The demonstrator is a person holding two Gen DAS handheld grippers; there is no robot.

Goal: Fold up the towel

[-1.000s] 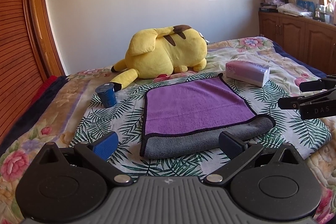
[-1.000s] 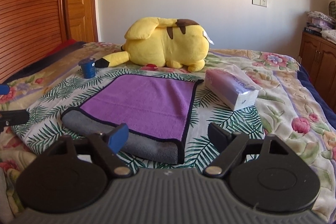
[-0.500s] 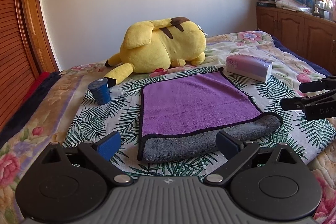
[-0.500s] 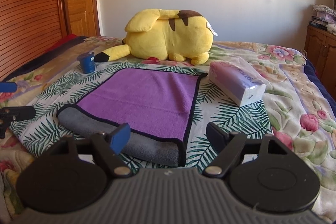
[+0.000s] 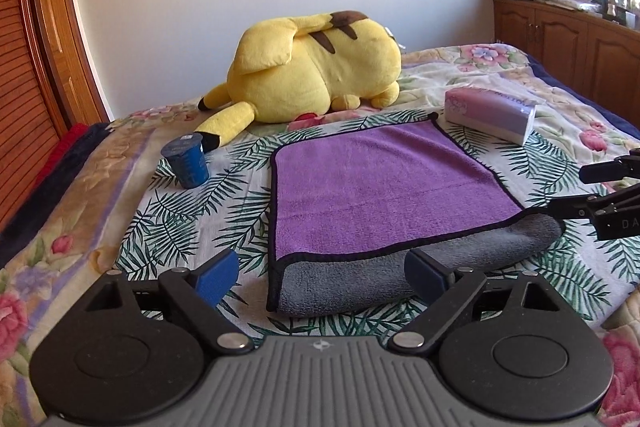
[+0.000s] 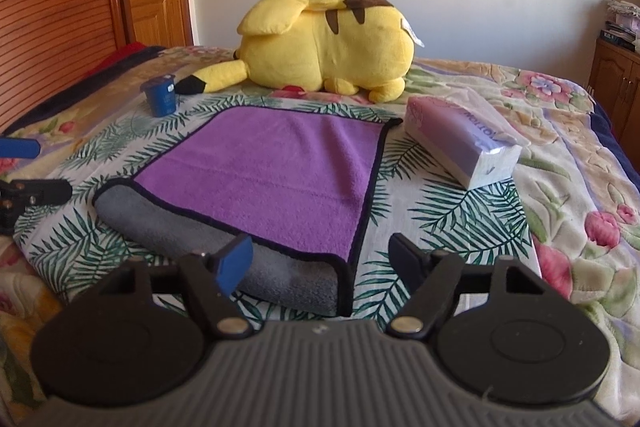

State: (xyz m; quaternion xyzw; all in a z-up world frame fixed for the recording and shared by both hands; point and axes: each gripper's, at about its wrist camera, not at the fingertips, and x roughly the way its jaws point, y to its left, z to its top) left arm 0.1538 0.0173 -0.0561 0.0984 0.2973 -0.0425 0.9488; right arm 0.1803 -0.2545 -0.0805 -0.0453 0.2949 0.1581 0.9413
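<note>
The towel (image 5: 376, 187) lies on the bed, folded once: purple side up, grey fold along the near edge (image 5: 400, 279). It also shows in the right wrist view (image 6: 272, 175). My left gripper (image 5: 320, 277) is open and empty, just short of the towel's near left corner. My right gripper (image 6: 320, 259) is open and empty, just short of the near right corner. Each gripper shows at the edge of the other's view: the right gripper (image 5: 600, 195) and the left gripper (image 6: 24, 171).
A yellow plush toy (image 5: 312, 67) lies beyond the towel. A blue cup (image 5: 186, 161) stands to the left and a purple tissue pack (image 5: 492, 111) to the right. The floral bedspread (image 5: 100, 187) surrounds them. Wooden cabinets (image 5: 568, 47) line the right wall.
Both grippers have moved a little closer and lower toward the towel's near edge. Both stay open. The towel has not moved.
</note>
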